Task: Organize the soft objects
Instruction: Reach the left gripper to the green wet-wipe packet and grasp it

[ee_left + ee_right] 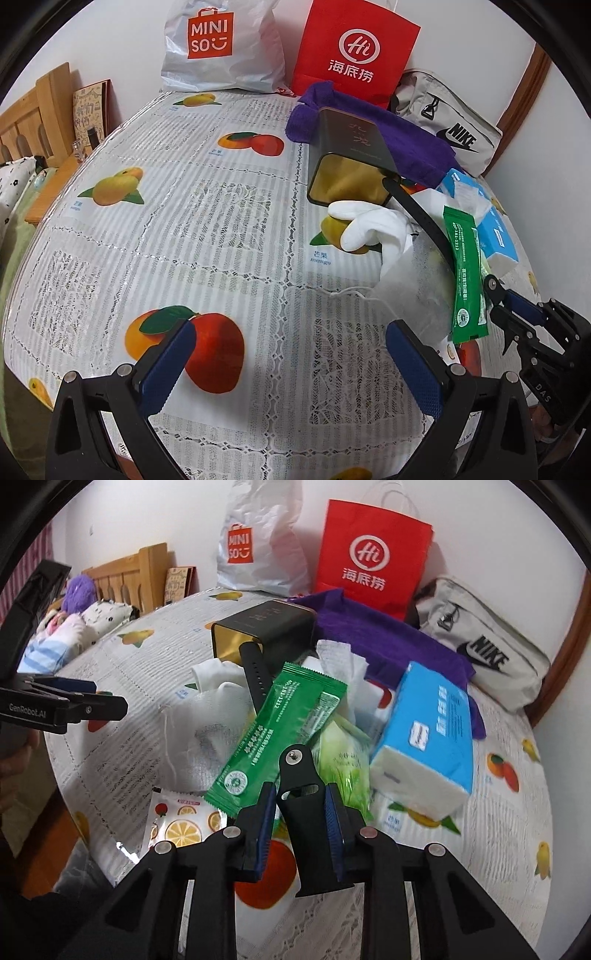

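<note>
Barely begun: soft items lie heaped at centre-right of tabletop (229,206). Right gripper (301,812) clamps black strap (295,775)'s end; left gripper (291,354) wide open, empty. Sorting remains.

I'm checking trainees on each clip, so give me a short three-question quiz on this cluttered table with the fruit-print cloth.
1. True or false: the left gripper stands open with nothing between its pads.
2. What sits between the pads of the right gripper? A) black rubbery strap B) blue tissue pack C) white cloth glove
3. Which brand name is printed on the grey fabric pouch?
Key: 1 true; 2 A; 3 Nike.
</note>
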`<action>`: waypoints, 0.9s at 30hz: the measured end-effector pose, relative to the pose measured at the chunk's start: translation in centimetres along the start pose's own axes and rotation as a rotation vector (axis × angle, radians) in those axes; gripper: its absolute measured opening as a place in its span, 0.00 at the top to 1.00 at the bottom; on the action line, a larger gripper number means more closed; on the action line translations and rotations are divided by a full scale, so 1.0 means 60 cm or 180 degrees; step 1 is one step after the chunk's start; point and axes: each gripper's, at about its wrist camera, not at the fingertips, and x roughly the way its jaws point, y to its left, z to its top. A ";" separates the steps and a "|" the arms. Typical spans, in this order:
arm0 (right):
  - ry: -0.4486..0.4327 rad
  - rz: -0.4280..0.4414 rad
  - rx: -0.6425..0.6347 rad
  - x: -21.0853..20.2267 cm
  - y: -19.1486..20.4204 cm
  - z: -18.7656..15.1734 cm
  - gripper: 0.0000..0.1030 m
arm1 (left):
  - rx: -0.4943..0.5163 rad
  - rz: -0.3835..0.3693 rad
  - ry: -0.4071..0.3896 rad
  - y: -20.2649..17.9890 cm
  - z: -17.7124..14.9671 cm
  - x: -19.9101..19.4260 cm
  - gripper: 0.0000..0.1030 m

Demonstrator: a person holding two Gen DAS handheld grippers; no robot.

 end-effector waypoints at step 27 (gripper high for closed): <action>-0.0031 -0.0304 0.0863 -0.039 -0.154 -0.099 0.74 | 0.0759 -0.0381 -0.0093 -0.204 0.019 0.006 0.00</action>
